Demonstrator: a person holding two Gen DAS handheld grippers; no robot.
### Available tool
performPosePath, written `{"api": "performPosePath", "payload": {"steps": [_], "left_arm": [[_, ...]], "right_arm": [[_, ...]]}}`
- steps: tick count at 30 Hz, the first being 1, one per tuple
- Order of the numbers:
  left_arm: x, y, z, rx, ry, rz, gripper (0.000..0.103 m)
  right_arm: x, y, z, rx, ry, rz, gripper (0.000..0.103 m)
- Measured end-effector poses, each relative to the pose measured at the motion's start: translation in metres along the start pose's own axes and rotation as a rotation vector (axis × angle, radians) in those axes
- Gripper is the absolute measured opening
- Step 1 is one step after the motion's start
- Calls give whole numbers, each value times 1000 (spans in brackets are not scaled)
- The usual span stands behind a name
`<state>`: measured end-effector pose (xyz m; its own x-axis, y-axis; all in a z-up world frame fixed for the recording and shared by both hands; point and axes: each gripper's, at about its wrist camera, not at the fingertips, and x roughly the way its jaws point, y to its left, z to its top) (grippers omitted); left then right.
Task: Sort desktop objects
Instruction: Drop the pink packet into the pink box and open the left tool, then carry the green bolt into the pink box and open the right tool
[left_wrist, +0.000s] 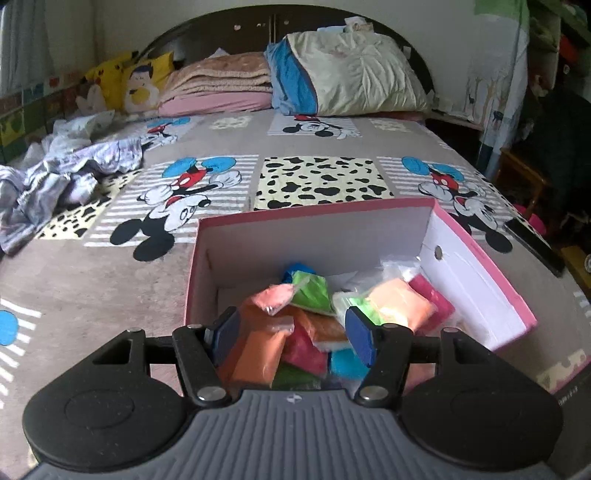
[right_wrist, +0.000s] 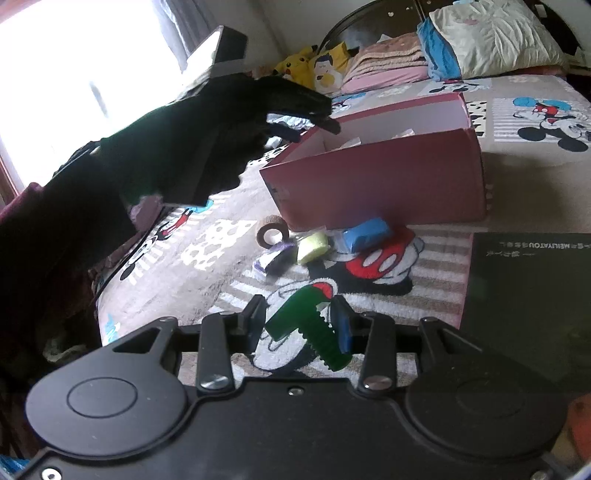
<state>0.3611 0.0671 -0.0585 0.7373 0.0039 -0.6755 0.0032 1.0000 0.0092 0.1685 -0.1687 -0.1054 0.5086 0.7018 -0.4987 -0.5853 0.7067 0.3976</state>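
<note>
The left gripper (left_wrist: 291, 332) is hovering over the near end of the pink box (left_wrist: 480, 254), its jaws spread apart and holding nothing. Inside the box, coloured clay packets (left_wrist: 397, 301) are lying piled together. The box is sitting on the bed (left_wrist: 110, 284). Beside the box's near wall, from left to right, a tape roll (right_wrist: 272, 232), a yellow packet (right_wrist: 313, 248) and a blue packet (right_wrist: 366, 230) are lying on the bed. Nearer than these, the right gripper (right_wrist: 301, 323) is gripping a green toy bolt (right_wrist: 308, 325) between its jaws. Right of the box, a black board (right_wrist: 532, 295) is resting.
</note>
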Motion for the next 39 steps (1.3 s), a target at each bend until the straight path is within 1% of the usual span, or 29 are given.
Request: {"api": "performPosePath", "payload": {"steps": [5, 12, 20, 23, 32, 35, 39], "left_arm": [[-22, -2, -9, -5, -9, -7, 62], [-48, 0, -34, -19, -16, -22, 62], [-74, -3, -67, 17, -45, 22, 63], [-82, -4, -82, 1, -53, 26, 68], [-99, 0, -128, -82, -52, 1, 68], [-102, 1, -140, -88, -57, 4, 68], [-108, 4, -155, -102, -76, -25, 68]], "right_arm": [[-6, 5, 2, -7, -7, -16, 38], [-14, 12, 8, -25, -26, -29, 38], [-20, 13, 20, -27, -45, -27, 38], [-21, 13, 26, -44, -52, -32, 38], [-12, 8, 59, -120, -74, -65, 38], [-6, 3, 73, -136, -84, -80, 38], [2, -3, 93, -156, -97, -97, 38]]}}
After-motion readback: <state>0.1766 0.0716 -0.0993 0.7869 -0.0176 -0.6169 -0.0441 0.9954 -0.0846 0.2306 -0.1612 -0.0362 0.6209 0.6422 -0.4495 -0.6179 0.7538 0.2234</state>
